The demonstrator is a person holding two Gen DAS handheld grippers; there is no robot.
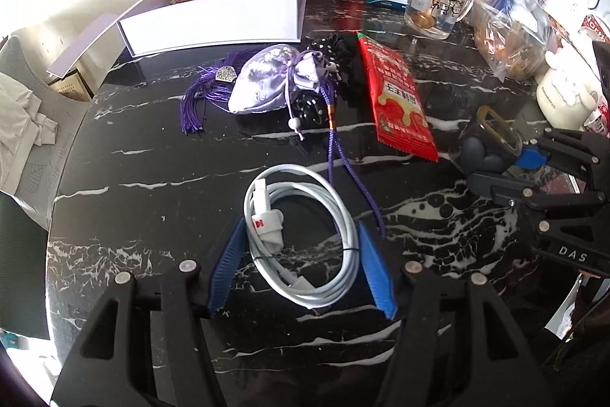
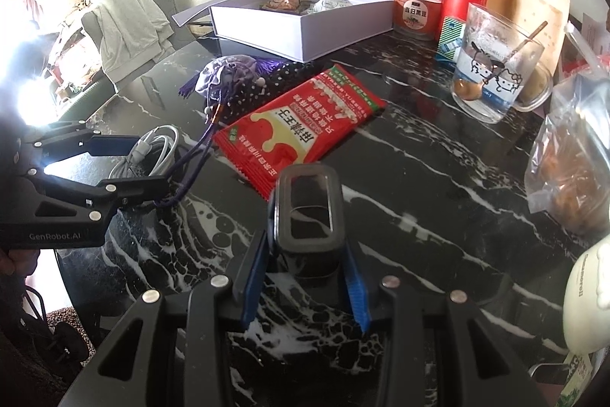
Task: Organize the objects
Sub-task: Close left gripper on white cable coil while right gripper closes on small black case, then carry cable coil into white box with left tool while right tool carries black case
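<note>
The left gripper (image 1: 301, 266) straddles the coiled white cable (image 1: 301, 239), which lies on the black marble table (image 1: 152, 216) well in front of the white box (image 1: 213, 21). Its blue pads sit at the coil's sides; whether they press it, I cannot tell. The right gripper (image 2: 305, 277) is clamped on a small dark case (image 2: 307, 216), also well short of the box.

The likeliest trouble is the purple cord (image 1: 354, 178) trailing from the lilac pouch (image 1: 267, 79). It runs past the coil's edge and, in the right wrist view, loops against the left gripper's finger, so lifting could drag the pouch along. The loose coil may also spring open or slip.

Only the right wrist view shows that loop and the case's open window; only the left shows the whole coil and its red-marked tag.
</note>
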